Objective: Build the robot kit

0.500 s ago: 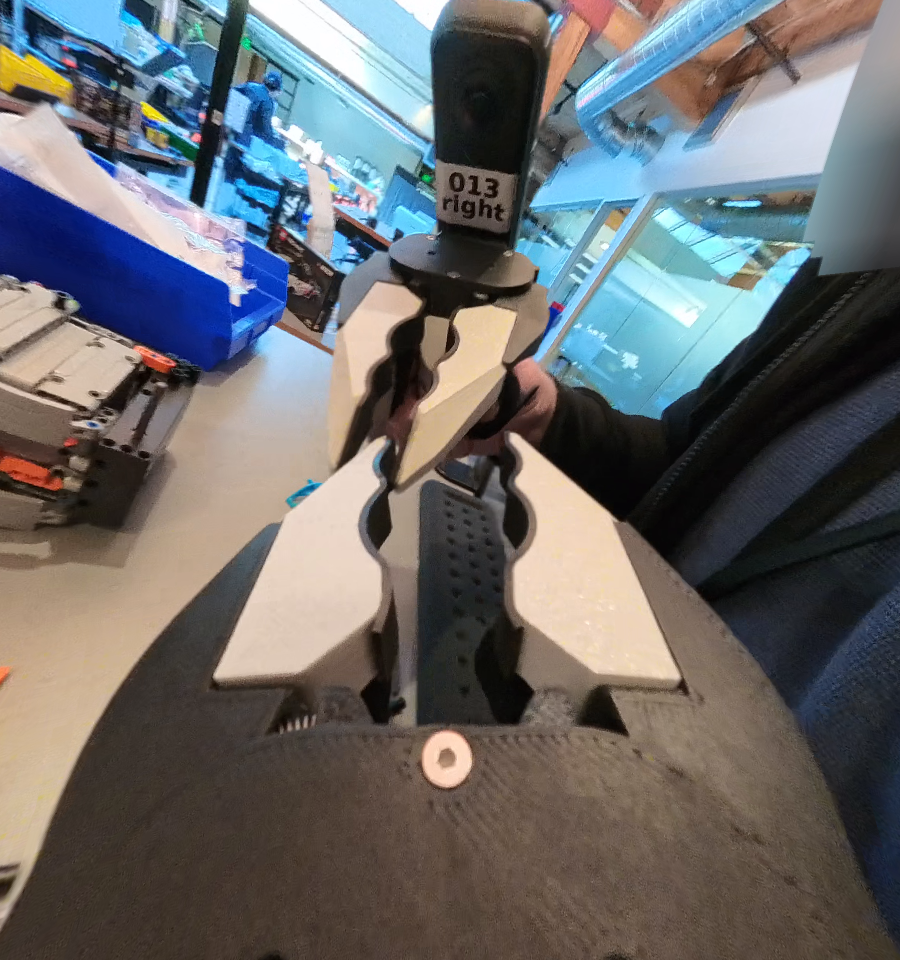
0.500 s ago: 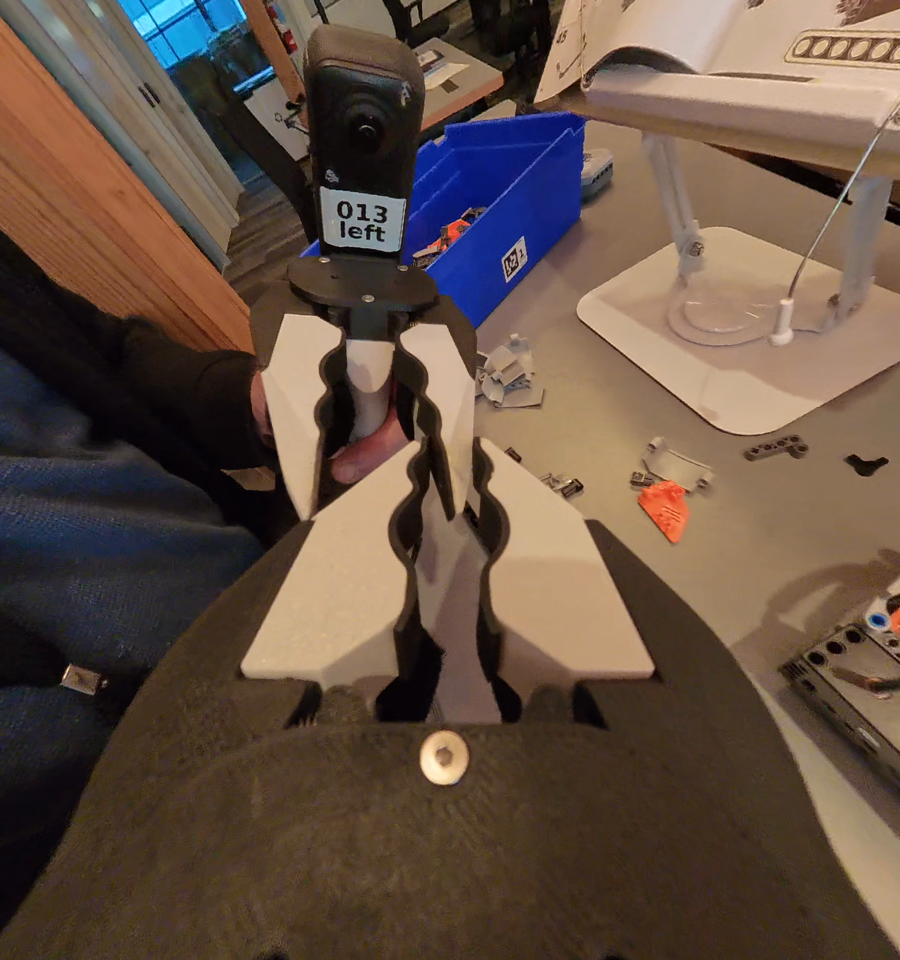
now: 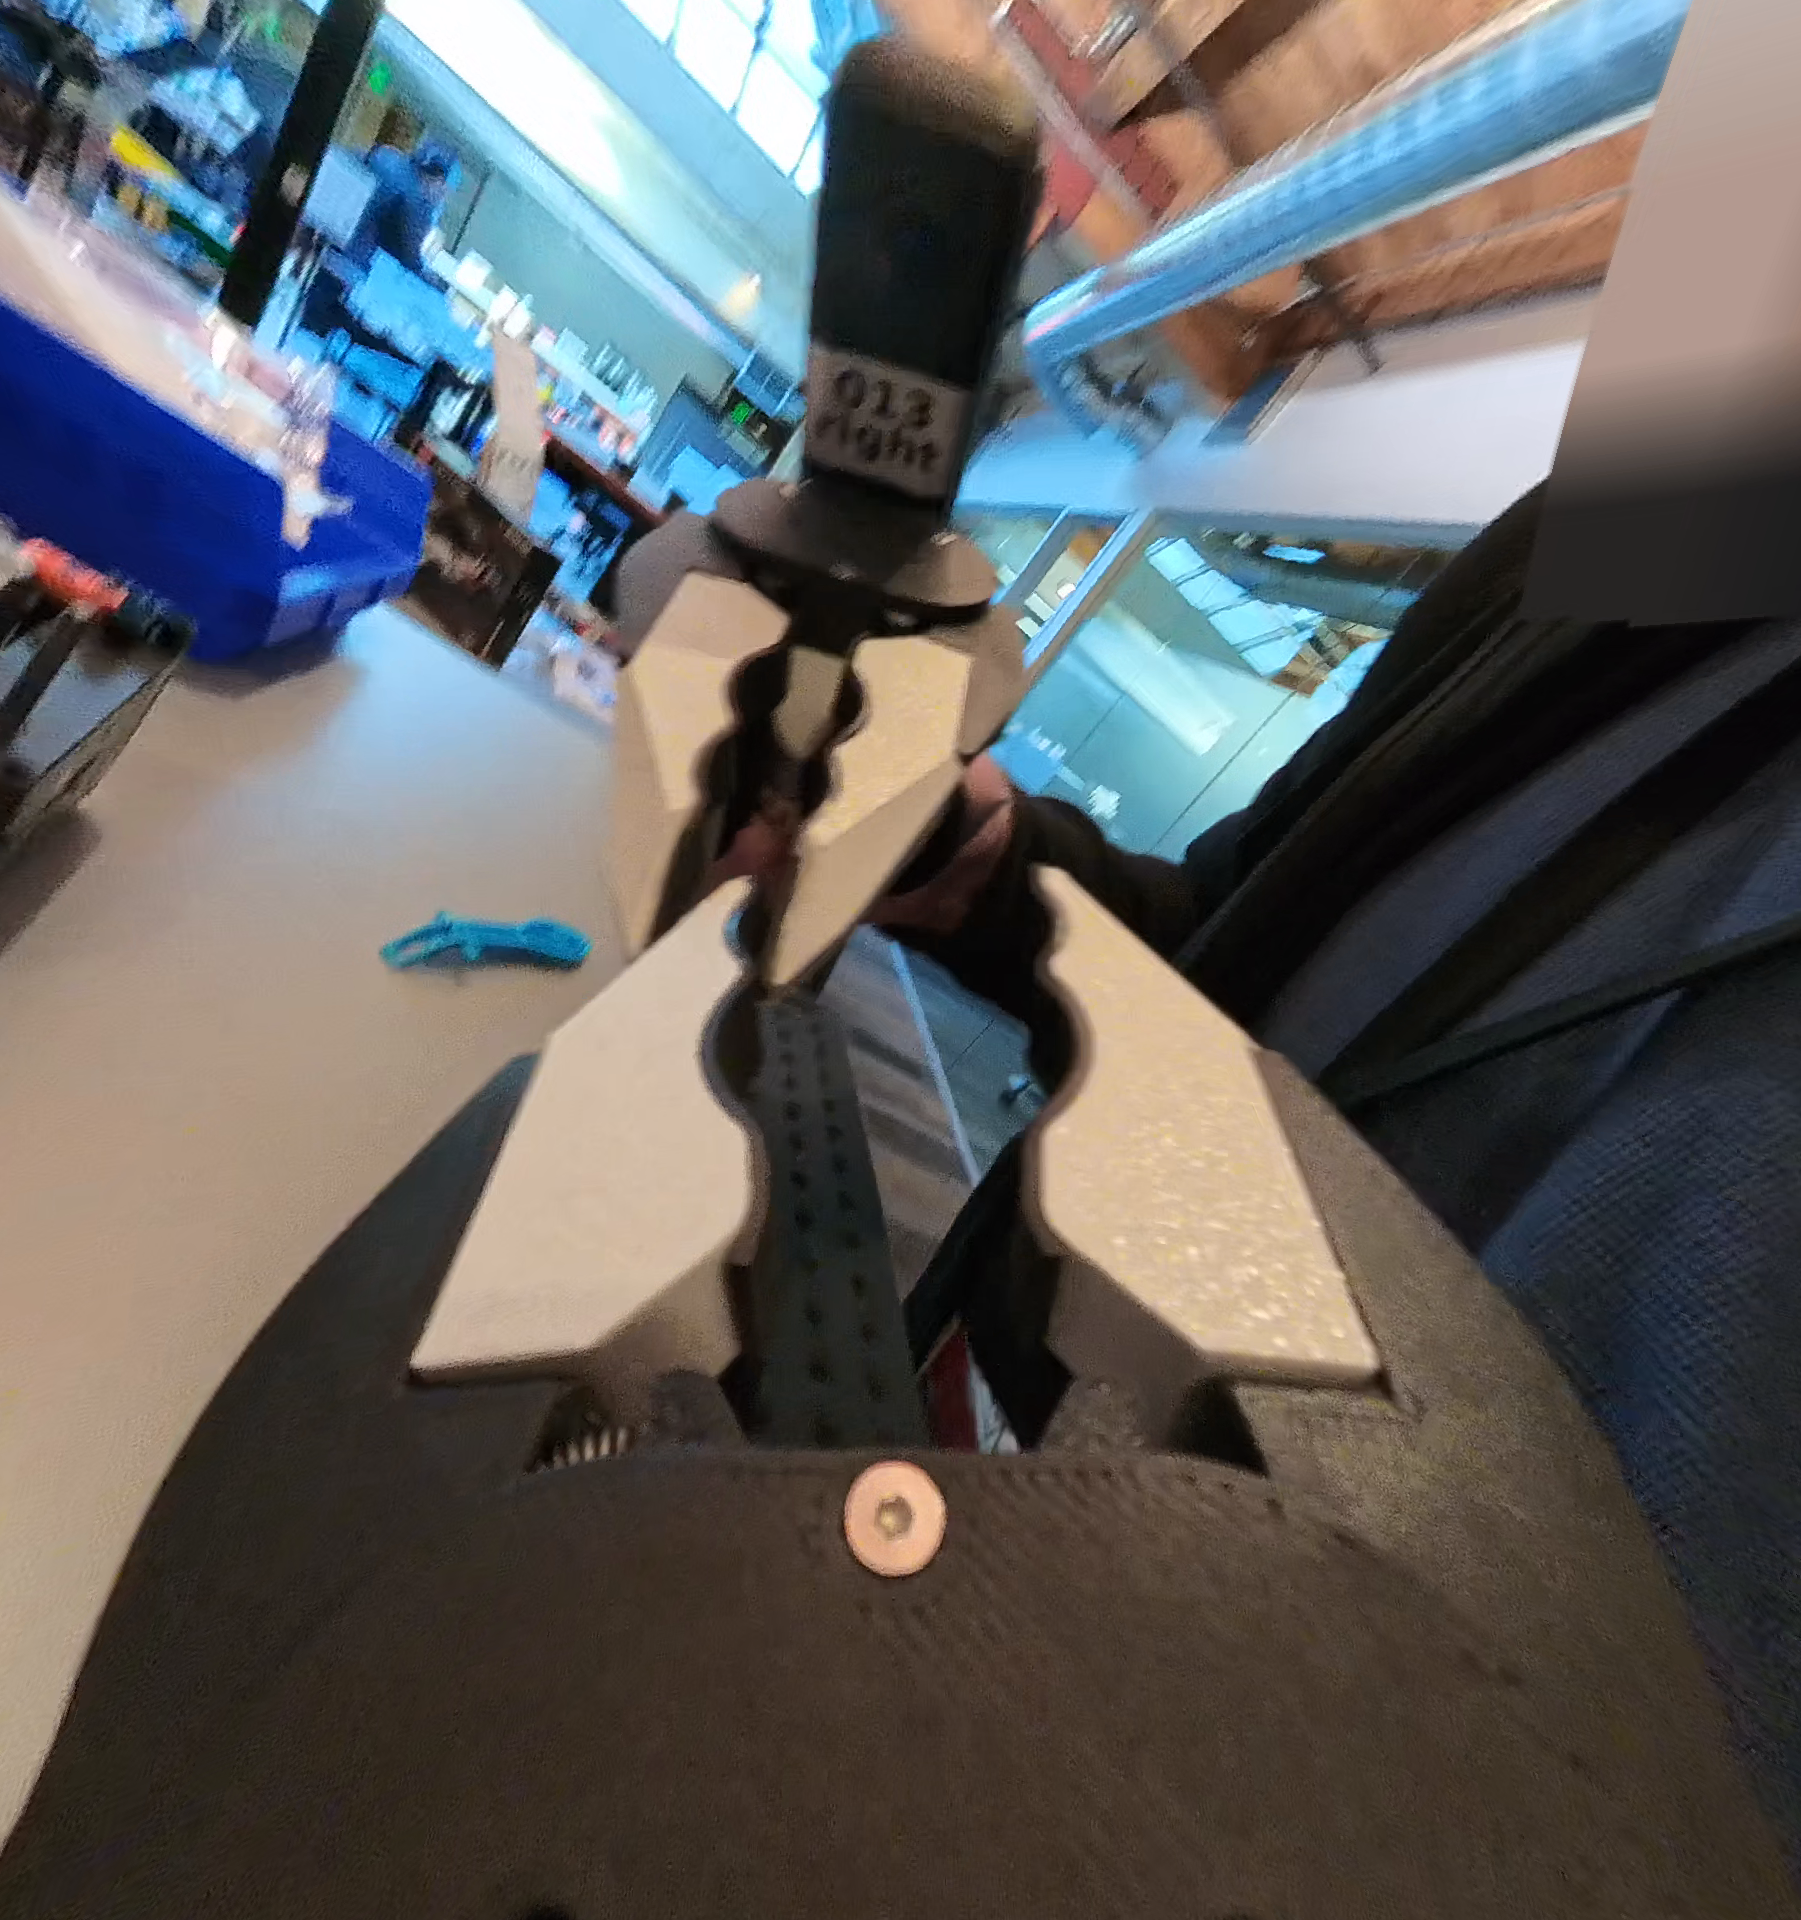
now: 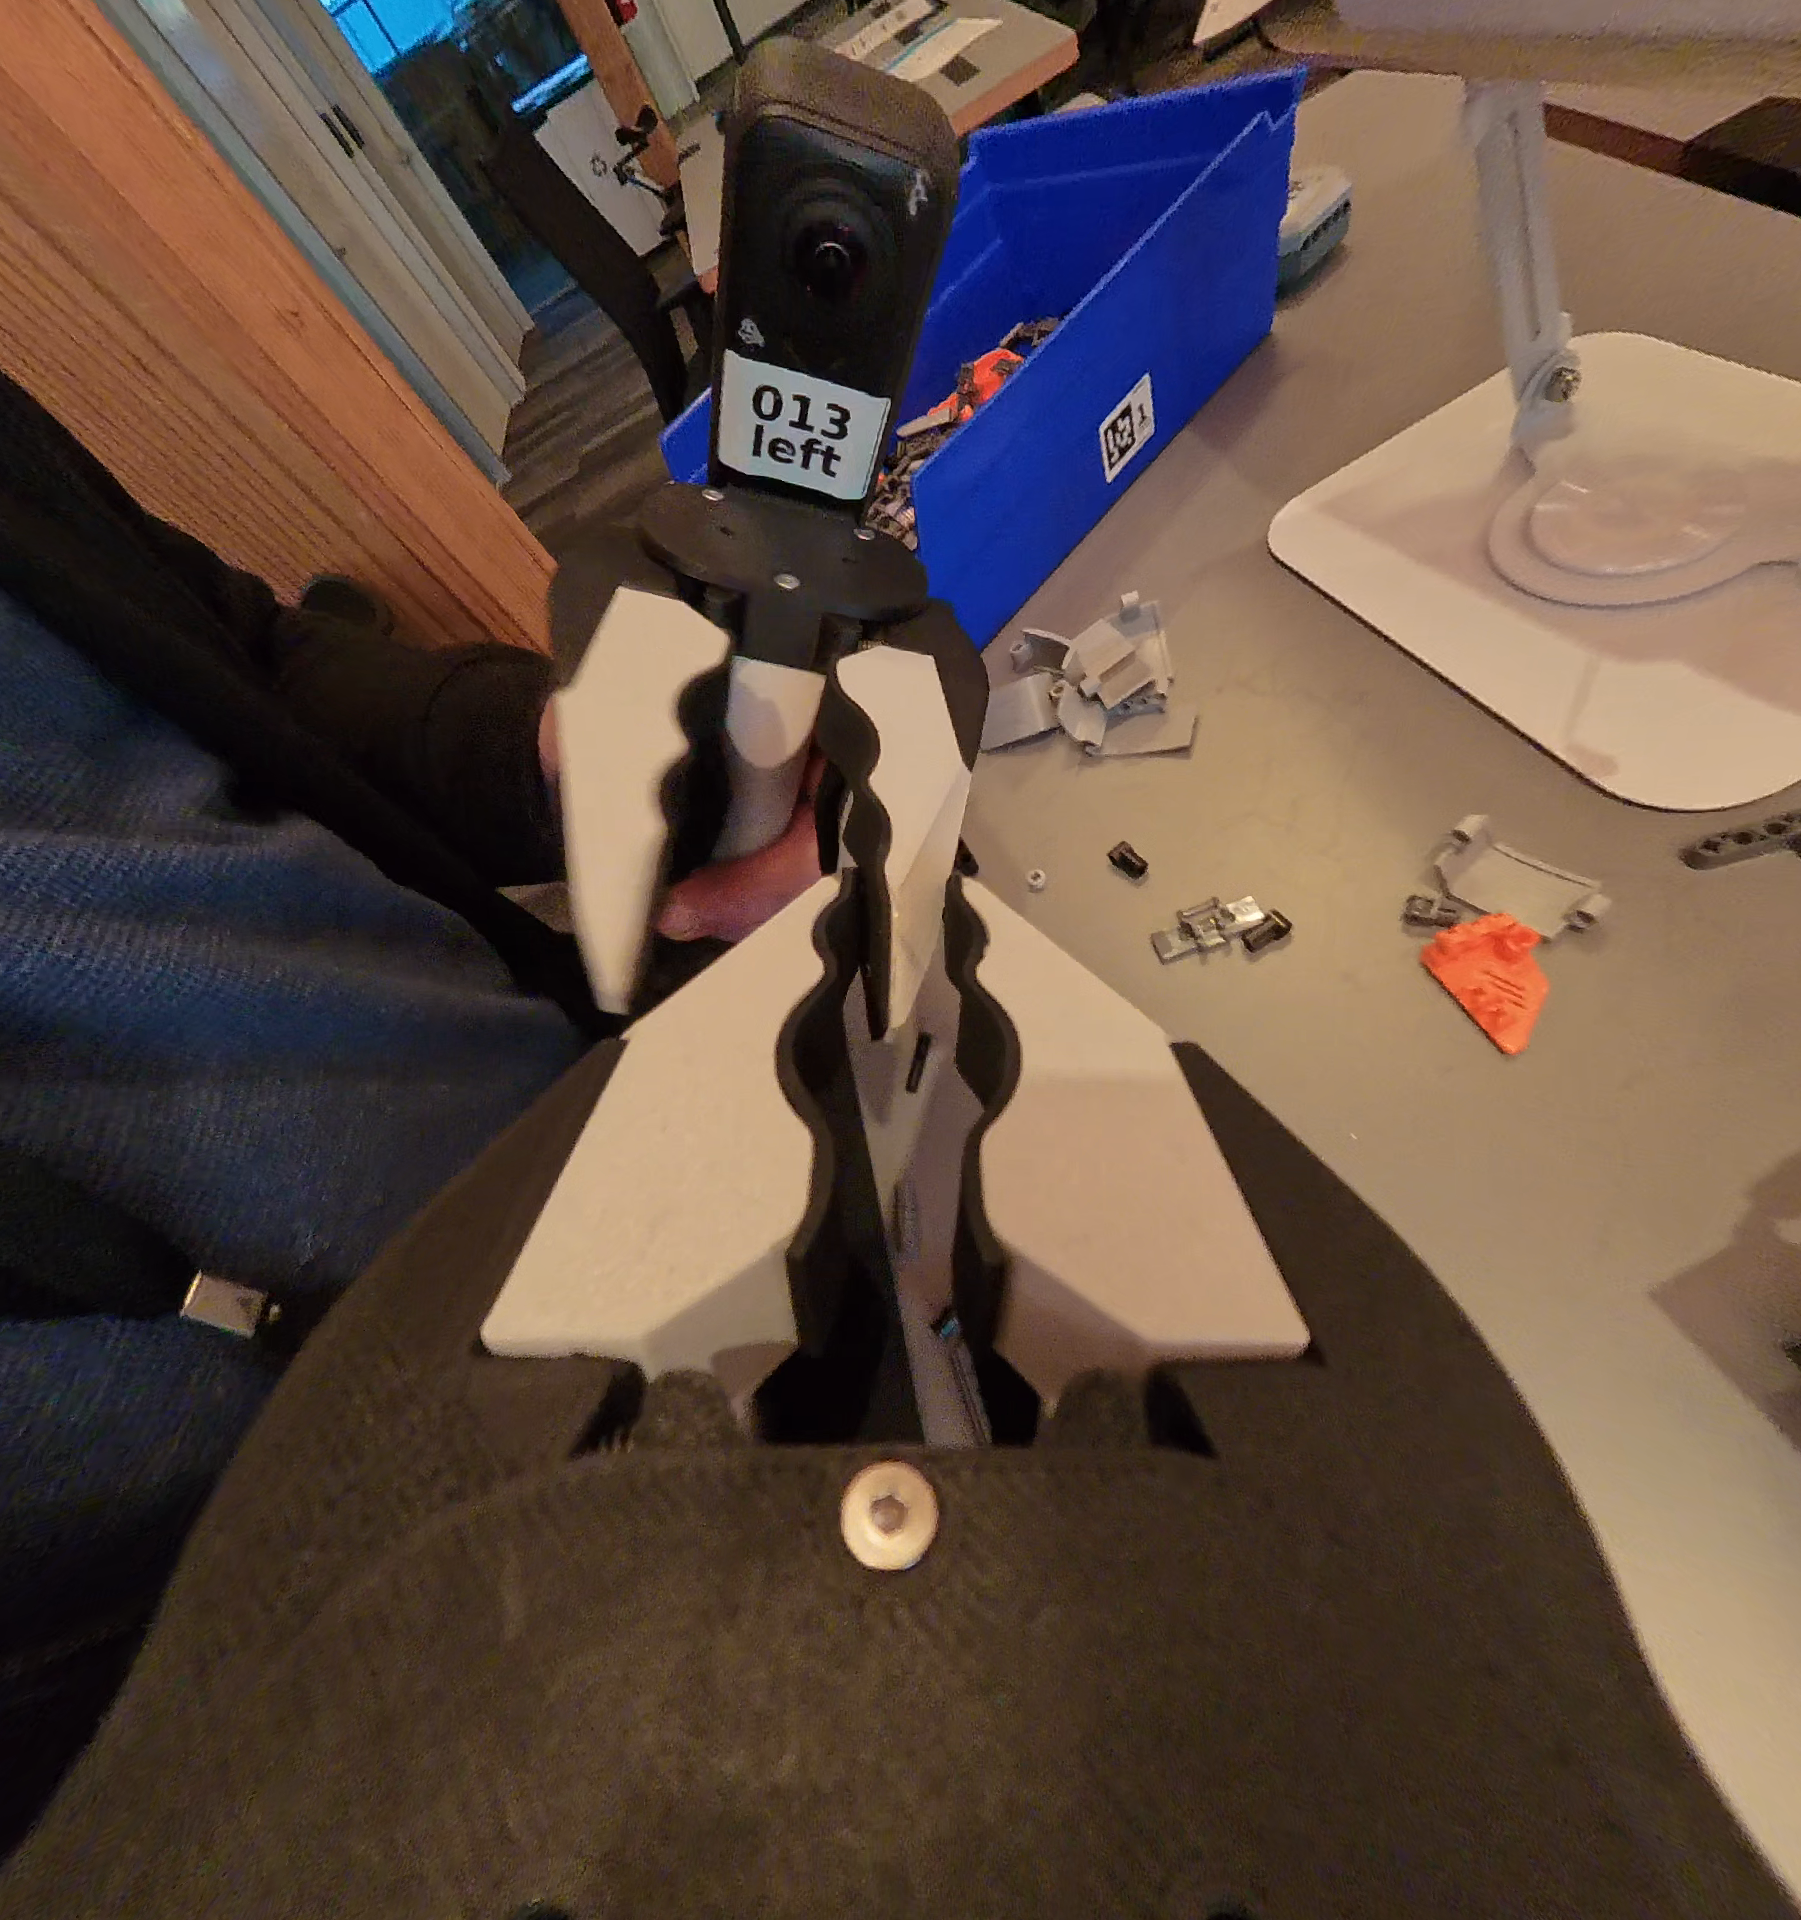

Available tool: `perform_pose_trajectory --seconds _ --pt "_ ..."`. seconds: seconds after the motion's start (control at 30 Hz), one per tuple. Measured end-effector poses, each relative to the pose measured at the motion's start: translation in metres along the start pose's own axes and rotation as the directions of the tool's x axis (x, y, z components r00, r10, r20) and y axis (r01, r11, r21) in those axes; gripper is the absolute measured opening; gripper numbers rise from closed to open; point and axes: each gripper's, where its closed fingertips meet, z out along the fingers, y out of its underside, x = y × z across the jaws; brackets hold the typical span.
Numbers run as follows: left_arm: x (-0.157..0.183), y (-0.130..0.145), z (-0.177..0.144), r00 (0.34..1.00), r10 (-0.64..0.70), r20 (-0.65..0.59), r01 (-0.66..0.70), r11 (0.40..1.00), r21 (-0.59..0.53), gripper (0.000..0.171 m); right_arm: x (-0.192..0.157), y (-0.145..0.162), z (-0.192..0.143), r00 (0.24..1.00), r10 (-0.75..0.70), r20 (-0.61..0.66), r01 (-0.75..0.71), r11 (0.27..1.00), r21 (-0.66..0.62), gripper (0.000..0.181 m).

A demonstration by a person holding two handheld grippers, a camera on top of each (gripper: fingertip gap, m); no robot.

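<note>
Both tongs, left (image 3: 891, 935) and right (image 4: 891, 914), gape tip-to-tip over a grey table (image 4: 1291, 831) strewn with small parts.

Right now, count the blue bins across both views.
2. The first blue bin stands on the table at the far left of the left wrist view. The second blue bin, holding small parts, is upper middle of the right wrist view. Others may be hidden.
</note>
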Motion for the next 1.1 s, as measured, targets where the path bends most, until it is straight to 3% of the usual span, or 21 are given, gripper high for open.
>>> perform_pose_trajectory --seconds 0.03,0.1,0.2,0.33,0.43,0.6,0.8,0.9,1.03,1.1 --pt "-0.004 0.004 -0.004 0.999 0.003 0.032 -0.002 1.0 -0.015 0.032 -0.003 -0.001 0.004 1.0 -0.001 0.009 0.0 1.0 0.012 0.014" --pt "-0.003 0.001 -0.016 0.998 0.036 0.055 -0.036 0.999 -0.004 0.025 -0.004 -0.009 0.004 1.0 -0.007 0.003 0.007 0.999 0.041 0.037" --pt "-0.018 -0.002 -0.053 0.97 0.099 0.22 -0.092 0.995 -0.046 0.025 0.021 0.0 -0.015 0.994 -0.026 -0.103 0.025 1.0 -0.005 0.023" --pt "-0.048 0.025 -0.097 0.883 0.182 0.432 -0.073 0.963 -0.258 0.026 0.045 0.044 -0.019 0.971 -0.1 -0.216 0.06 0.981 -0.182 0.017" --pt "-0.068 0.061 -0.111 0.806 0.288 0.516 -0.024 0.888 -0.458 0.029 0.048 0.079 -0.005 0.963 -0.147 -0.227 0.073 0.949 -0.307 0.015" --pt "-0.069 0.109 -0.108 0.815 0.394 0.426 -0.018 0.752 -0.659 0.025 0.03 0.123 0.015 0.981 -0.115 -0.158 0.041 0.913 -0.405 0.016" --pt "-0.079 0.141 -0.108 0.8 0.52 0.3 -0.056 0.562 -0.825 0.024 0.023 0.141 0.013 0.983 -0.068 -0.171 -0.005 0.919 -0.395 0.013" --pt "-0.082 0.147 -0.109 0.801 0.521 0.296 -0.05 0.551 -0.833 0.024 0.025 0.15 0.007 0.979 -0.059 -0.194 -0.026 0.911 -0.411 0.015" --pt "-0.081 0.137 -0.111 0.794 0.501 0.344 -0.043 0.612 -0.79 0.022 0.02 0.159 0.013 0.979 -0.071 -0.192 -0.021 0.897 -0.442 0.017" --pt "-0.082 0.136 -0.118 0.786 0.505 0.357 -0.03 0.608 -0.793 0.022 0.02 0.162 0.018 0.975 -0.102 -0.197 0.0 0.888 -0.46 0.014"
